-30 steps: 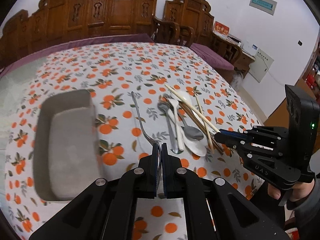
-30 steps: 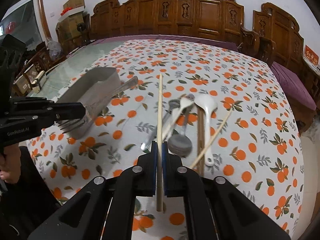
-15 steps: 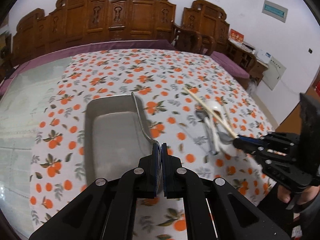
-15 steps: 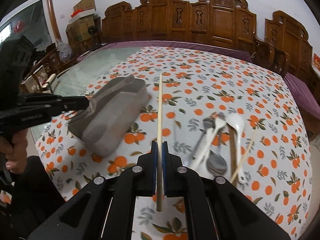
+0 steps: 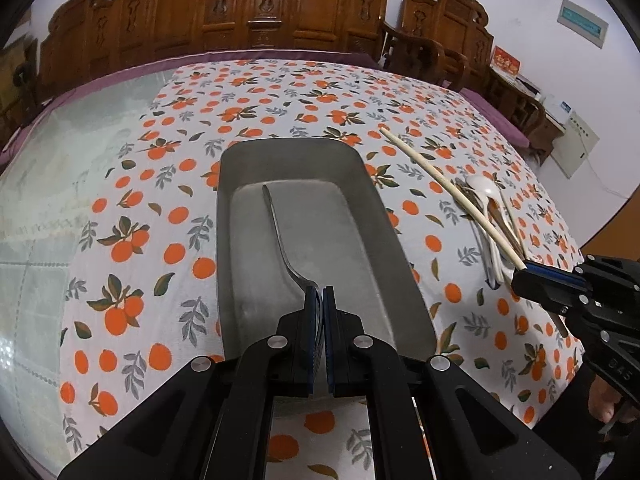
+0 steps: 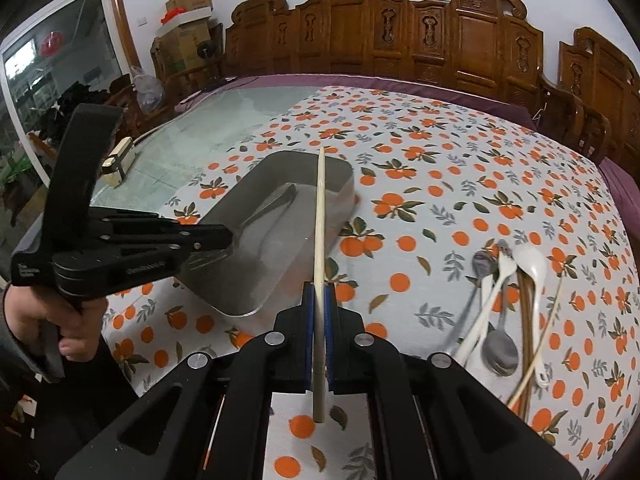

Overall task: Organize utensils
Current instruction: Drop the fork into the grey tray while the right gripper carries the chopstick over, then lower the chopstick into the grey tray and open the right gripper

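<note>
The left gripper [image 5: 319, 294] is clamped on the head end of a metal fork [image 5: 282, 236], whose handle reaches out over the inside of a grey metal tray [image 5: 376, 208]; whether the handle tip touches the tray floor cannot be told. The tray sits on a tablecloth printed with oranges [image 5: 160, 208], its long side running from near to far.

The right gripper [image 6: 319, 294] is closed on a pale wooden chopstick [image 6: 319, 216] — gripped near its lower end, a short stub hanging below the pads. In the right wrist view the stick's far tip lies over the tray's far rim [image 6: 312, 156]; in the left wrist view the same chopstick [image 5: 448, 196] slants just right of the tray, above the cloth.

Right of the tray, well apart from it, a loose pile of utensils [image 6: 504, 312] lies on the cloth: a white spoon [image 6: 530, 264], a metal spoon [image 6: 498, 346], a white plastic fork [image 6: 490, 304], dark brown chopsticks [image 6: 525, 308] and another pale chopstick [image 6: 540, 344].

A person's hand [image 6: 56, 320] grips the left gripper's handle at the near left edge. Carved wooden chairs [image 6: 400, 28] line the far side of the table.
</note>
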Motion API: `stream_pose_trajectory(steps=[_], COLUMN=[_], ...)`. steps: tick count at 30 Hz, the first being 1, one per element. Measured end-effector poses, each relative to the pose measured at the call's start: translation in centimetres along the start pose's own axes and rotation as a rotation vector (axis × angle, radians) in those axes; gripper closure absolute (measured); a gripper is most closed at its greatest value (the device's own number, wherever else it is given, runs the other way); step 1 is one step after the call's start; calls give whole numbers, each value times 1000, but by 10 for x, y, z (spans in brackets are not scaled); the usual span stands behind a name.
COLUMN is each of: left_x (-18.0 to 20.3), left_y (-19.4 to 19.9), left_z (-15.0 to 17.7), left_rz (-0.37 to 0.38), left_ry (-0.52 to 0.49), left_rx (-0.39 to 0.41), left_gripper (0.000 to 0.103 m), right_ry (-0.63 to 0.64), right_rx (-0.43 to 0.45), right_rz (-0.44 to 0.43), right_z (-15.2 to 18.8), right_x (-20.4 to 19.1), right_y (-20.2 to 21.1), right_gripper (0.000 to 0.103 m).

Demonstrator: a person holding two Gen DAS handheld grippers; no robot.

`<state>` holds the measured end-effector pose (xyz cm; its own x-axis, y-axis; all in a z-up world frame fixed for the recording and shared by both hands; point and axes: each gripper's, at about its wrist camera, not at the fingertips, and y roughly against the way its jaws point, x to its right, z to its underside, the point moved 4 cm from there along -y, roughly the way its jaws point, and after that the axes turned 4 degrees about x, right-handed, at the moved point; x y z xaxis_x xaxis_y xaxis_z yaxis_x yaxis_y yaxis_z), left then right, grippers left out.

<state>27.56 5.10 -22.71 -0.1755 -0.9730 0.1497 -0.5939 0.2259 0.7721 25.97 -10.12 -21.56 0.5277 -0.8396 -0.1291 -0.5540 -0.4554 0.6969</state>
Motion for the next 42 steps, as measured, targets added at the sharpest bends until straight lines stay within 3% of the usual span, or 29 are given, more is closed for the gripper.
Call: stream_pose_trajectory(steps=[7, 17, 23, 25, 28, 35, 36, 38, 42], left_x=[-5, -25, -46, -51, -60, -70, -70, -71, -72], left_y=[-3, 35, 65, 72, 82, 87, 88, 92, 93], left_z=[-3, -11, -11, -9, -8, -9, -9, -9, -9], left_rz=[-10, -37, -95, -108, -124, -114, -114, -117, -130], left_ry=[3, 7, 0, 1, 5, 28, 29, 26, 30], left_rx=[-14, 45, 91, 104, 131, 143, 144, 167, 168], left_gripper=[100, 87, 70, 70, 46, 41, 28, 15, 15], right_ry=[3, 11, -34, -58, -89, -167, -178, -182, -182], right_rx=[-13, -13, -18, -26, -35, -49, -53, -60, -78], right_rz=[-9, -26, -42, -49, -53, -63, -64, -63, -60], right_z=[-3, -14, -23, -26, -29, -38, -38, -38, -32], right_x=[-12, -28, -39, -41, -43, -43, -43, -45, -49], right_y=[-9, -18, -38, -47, -59, -82, -86, -92, -102], right_gripper=[97, 97, 97, 97, 97, 97, 97, 97, 96])
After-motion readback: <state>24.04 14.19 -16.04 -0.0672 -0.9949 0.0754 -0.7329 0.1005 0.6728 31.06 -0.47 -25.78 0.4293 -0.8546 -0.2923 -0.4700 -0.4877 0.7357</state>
